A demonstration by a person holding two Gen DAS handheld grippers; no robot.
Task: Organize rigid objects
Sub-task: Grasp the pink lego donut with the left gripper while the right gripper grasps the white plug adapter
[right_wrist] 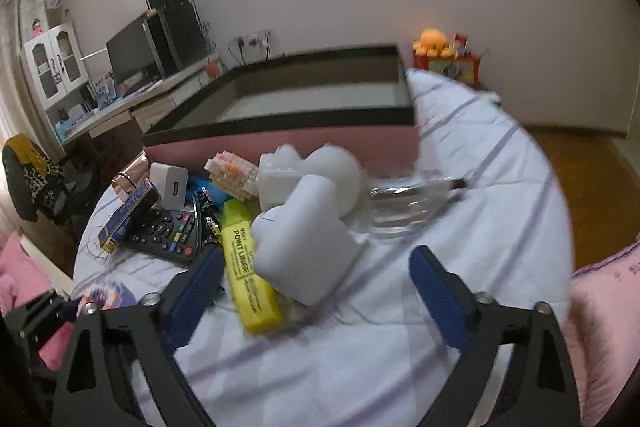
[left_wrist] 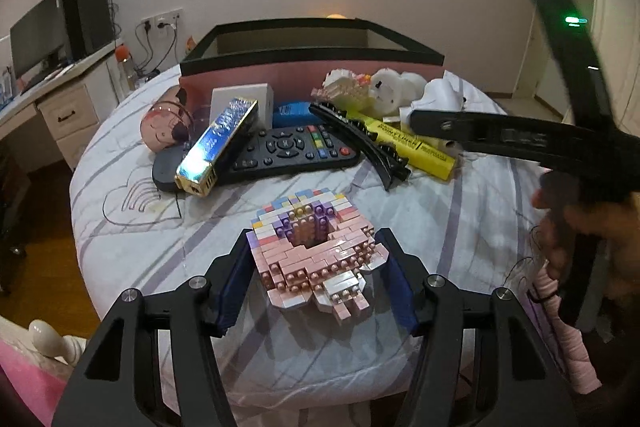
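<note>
Left gripper [left_wrist: 316, 269]: clamped on the pink brick model [left_wrist: 316, 255], pads pressed to both its sides, just above the striped bedsheet [left_wrist: 120, 227].
Right gripper [right_wrist: 316, 287]: jaws wide apart, nothing held; white plastic piece [right_wrist: 304, 247] and yellow highlighter [right_wrist: 248, 279] lying between the fingers, untouched.
Pink box [left_wrist: 312, 59]: open-topped, at the far side of the bed, behind the clutter.
Clutter before the box: remote [left_wrist: 288, 151], gold-ended case [left_wrist: 218, 147], black hair clip [left_wrist: 360, 143].
</note>
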